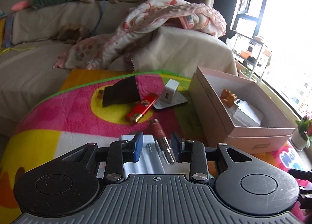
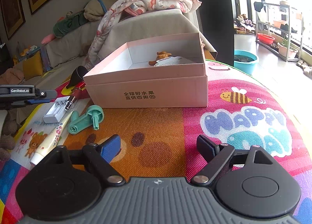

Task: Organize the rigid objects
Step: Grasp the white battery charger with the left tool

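Left gripper: jaws apart, blue pads either side of a dark-red metal-tipped tube; pads not touching it.
Tube position: lies between the left jaws, resting partly on a white battery charger, metal tip toward the camera.
Right gripper: jaws wide apart, nothing between them, over bare play mat.
Left view only: red lighter, black funnel-shaped piece, white plug adapter standing on a flat white card, all on the mat beyond the tube.
Right view only: teal plastic part, cream tube with dotted print, both near the charger; left gripper enters from the left edge, above the charger.
Container: pink cardboard box, open, nested in its lid, printed characters on the front wall.
Box contents: orange figurine, white boxed item beside it; in the right view a white card partly hides the figurine.
Box vs tube: box stands just right of the tube in the left view, apart from it.
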The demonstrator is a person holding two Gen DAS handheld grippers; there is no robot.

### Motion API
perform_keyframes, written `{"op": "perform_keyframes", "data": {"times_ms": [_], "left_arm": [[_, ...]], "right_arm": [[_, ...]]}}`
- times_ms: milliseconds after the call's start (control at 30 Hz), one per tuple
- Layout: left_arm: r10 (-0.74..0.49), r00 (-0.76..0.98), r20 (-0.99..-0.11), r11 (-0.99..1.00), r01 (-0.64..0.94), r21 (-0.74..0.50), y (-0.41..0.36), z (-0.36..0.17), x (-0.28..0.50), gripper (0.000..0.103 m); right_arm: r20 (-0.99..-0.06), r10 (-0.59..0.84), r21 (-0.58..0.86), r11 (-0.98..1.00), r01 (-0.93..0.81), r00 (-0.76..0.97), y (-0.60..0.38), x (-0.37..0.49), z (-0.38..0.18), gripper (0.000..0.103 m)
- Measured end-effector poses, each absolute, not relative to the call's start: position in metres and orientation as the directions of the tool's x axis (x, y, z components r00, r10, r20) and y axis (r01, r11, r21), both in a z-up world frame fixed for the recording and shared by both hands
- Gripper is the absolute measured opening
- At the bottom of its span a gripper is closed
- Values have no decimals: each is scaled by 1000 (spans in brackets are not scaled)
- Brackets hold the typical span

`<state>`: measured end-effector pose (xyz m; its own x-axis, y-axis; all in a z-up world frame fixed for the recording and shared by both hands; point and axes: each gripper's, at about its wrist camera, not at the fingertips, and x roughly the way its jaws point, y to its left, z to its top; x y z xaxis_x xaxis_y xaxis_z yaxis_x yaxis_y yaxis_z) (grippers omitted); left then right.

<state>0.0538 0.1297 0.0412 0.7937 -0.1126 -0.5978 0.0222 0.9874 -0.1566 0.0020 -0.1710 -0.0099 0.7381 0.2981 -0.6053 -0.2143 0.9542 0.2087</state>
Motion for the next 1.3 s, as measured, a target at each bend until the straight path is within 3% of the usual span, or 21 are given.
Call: {"op": "perform_keyframes", "data": {"times_ms": [167,400,533,667,733,867,933,1000,1100,1300], "left_arm": [[-38,803,-595,991,-45,-124,131,37,62,35],[-43,765,-642,997,-12,-81,126,24,42,35],[-47,772,-634,999,30,-37,114,17,40,44],[-67,775,-628,996,92,7,104,13,38,63],[-74,774,-628,993,117,28,101,12,37,67],[-82,799,-596,995,102,-1,107,18,29,67],[0,827,-562,995,55,82,105,21,27,66],[31,813,-581,993,43,113,105,20,32,65],[-13,766,-643,998,47,35,112,14,44,65],[-33,760,-649,999,29,-16,118,11,55,64]], "right_arm": [[-602,303,218,952,-213,739,-173,3,-10,86],[-600,306,223,951,-213,739,-174,2,-10,86],[-601,306,222,951,-213,739,-174,3,-10,86],[-601,306,222,951,-213,739,-174,3,-10,86],[-600,306,223,951,-213,739,-174,3,-10,86],[-600,306,223,951,-213,739,-174,3,-10,86],[-601,306,223,951,-213,739,-173,3,-10,86],[-601,306,222,951,-213,739,-173,3,-10,86],[-601,305,222,952,-213,739,-173,3,-10,86],[-602,303,217,952,-214,739,-173,3,-10,86]]}}
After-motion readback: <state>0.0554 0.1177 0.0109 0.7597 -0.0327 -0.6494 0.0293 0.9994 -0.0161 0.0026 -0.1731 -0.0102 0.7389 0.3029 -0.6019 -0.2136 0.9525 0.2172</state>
